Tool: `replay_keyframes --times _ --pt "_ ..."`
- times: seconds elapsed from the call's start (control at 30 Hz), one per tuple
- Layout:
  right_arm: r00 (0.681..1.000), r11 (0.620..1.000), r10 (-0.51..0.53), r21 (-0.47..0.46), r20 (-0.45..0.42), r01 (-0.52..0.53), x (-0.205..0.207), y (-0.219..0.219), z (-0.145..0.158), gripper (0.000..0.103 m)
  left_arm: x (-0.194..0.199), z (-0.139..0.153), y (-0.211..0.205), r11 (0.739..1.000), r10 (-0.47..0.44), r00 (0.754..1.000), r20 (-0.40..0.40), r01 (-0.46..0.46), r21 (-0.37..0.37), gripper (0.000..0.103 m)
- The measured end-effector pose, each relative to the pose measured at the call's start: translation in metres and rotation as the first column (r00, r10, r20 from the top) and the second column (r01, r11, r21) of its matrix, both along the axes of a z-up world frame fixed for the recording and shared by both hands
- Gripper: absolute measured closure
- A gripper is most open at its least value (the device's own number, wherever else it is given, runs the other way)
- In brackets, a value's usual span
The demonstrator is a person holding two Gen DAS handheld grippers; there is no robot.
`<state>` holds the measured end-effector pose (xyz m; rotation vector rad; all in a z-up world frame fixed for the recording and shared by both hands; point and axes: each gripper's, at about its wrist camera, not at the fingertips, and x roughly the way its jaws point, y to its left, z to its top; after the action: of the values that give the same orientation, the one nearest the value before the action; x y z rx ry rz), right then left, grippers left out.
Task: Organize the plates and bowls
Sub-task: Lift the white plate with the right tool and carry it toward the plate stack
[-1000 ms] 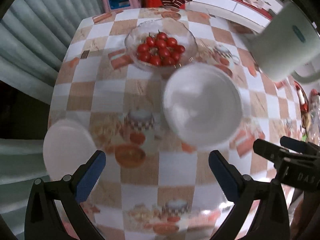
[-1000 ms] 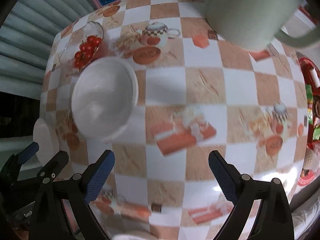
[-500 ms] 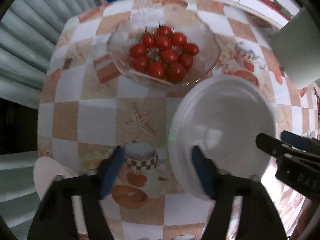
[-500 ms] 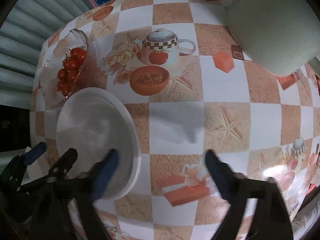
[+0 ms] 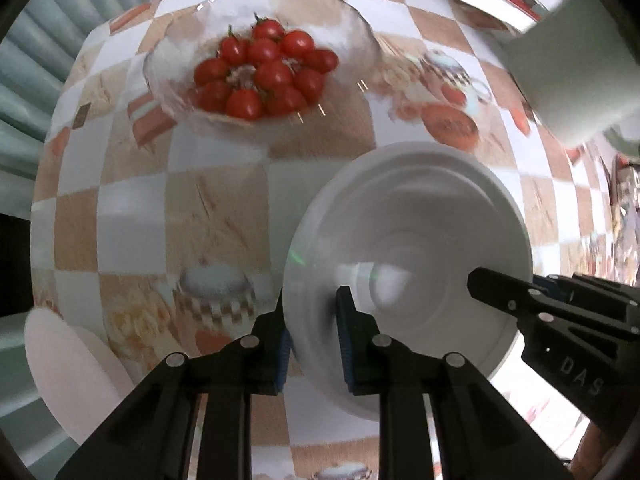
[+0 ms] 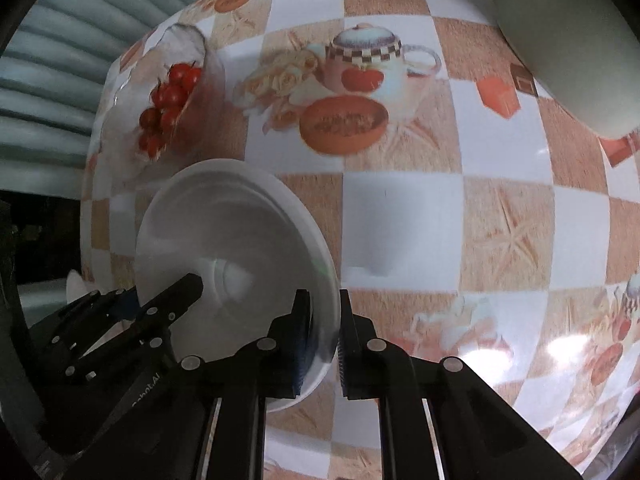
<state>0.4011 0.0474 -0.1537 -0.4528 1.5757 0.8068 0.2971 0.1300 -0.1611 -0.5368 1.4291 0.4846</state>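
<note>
A white bowl sits on the checkered tablecloth; it also shows in the right wrist view. My left gripper is shut on the bowl's left rim, one finger outside and one inside. My right gripper is shut on the bowl's right rim the same way; it shows at the right in the left wrist view. The left gripper shows at the lower left in the right wrist view. A white plate lies at the table's near left edge.
A glass bowl of cherry tomatoes stands behind the white bowl, also in the right wrist view. A pale green mug stands at the far right, also in the right wrist view. The table edge falls away at left.
Both grippers moved forward to the white bowl and closed from wide open onto its opposite rims. The view has drawn closer to the bowl and tomatoes.
</note>
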Motion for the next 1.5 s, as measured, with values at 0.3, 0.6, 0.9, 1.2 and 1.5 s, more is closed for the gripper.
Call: replay_keyframes --times 0.3,0.6,0.9,1.2,1.5 --pt "0.998 0.997 0.036 -0.060 -0.049 -0.039 -0.064 -0.068 -0.008 0.089 -0.074 -0.004 -0.083 0.998 -0.044 0.998 -0.036 0.043 -0.036 0.081" --pt "0.998 0.997 -0.008 -0.075 -0.064 0.003 -0.100 -0.104 -0.011 0.089 -0.113 -0.008 -0.123 0.998 -0.043 0.998 -0.046 0.040 -0.047 0.080" --pt "0.999 0.998 -0.016 -0.057 -0.042 0.014 -0.101 -0.117 0.016 0.089 -0.115 0.023 -0.132 0.999 -0.054 0.998 -0.028 0.054 -0.005 0.080" --pt "0.999 0.999 -0.041 -0.023 -0.021 0.040 -0.104 -0.130 0.060 0.089 -0.121 0.078 -0.156 0.997 -0.067 0.998 0.005 0.066 0.040 0.080" --pt "0.997 0.997 -0.075 0.007 0.000 0.075 -0.128 -0.153 0.100 0.089 -0.133 0.112 -0.158 0.993 -0.102 0.994 0.045 0.099 0.061 0.080"
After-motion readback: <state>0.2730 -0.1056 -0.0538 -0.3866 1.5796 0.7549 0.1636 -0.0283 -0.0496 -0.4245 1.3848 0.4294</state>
